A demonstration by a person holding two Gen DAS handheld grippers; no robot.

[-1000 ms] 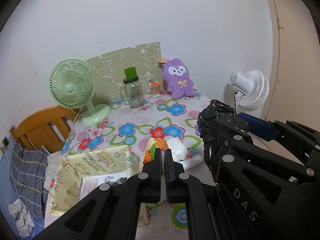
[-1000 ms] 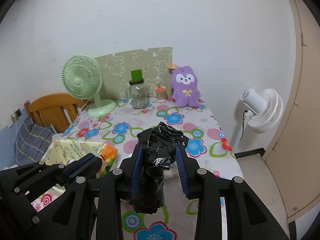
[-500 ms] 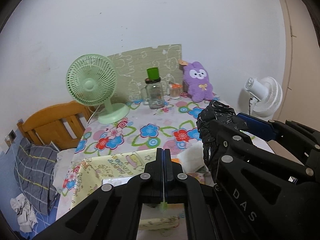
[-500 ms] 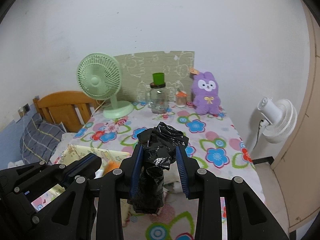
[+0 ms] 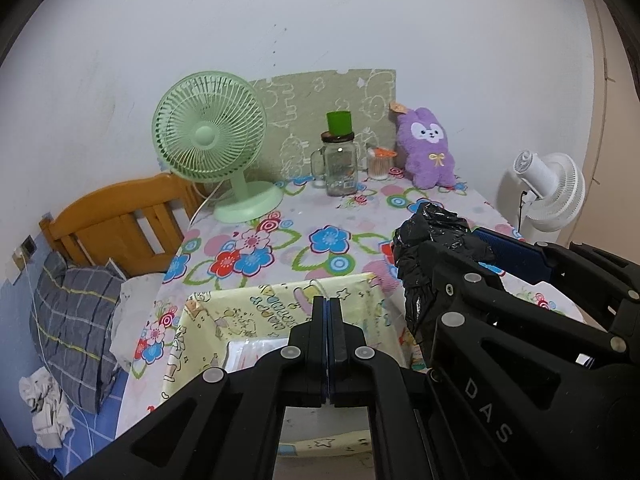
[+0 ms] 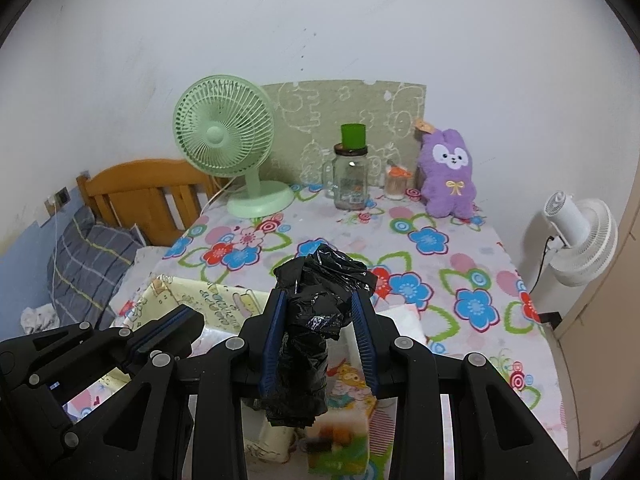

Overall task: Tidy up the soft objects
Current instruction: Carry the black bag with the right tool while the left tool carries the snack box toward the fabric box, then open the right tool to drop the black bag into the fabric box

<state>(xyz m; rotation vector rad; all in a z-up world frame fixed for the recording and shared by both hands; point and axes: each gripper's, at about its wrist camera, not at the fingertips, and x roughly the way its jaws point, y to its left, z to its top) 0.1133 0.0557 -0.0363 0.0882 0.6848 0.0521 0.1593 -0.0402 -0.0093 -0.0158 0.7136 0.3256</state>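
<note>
- The right gripper [image 6: 320,320] clamps a crumpled black plastic bag [image 6: 316,320] above the table's near edge; only the right wrist view shows both blue pads pressed against it.
- The left wrist view alone shows the left gripper [image 5: 327,320], fingers pressed together and empty, over a yellow cartoon-print box [image 5: 256,312].
- A flowered tablecloth [image 6: 440,264] carries a green fan [image 6: 224,136], glass jar [image 6: 351,184] and purple plush rabbit [image 6: 448,176] by the white wall.

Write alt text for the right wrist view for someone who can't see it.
The right gripper clamps a crumpled black plastic bag above a floral tablecloth. Behind stand a green desk fan, a glass jar and a purple plush bunny; the left gripper sits lower left.
</note>
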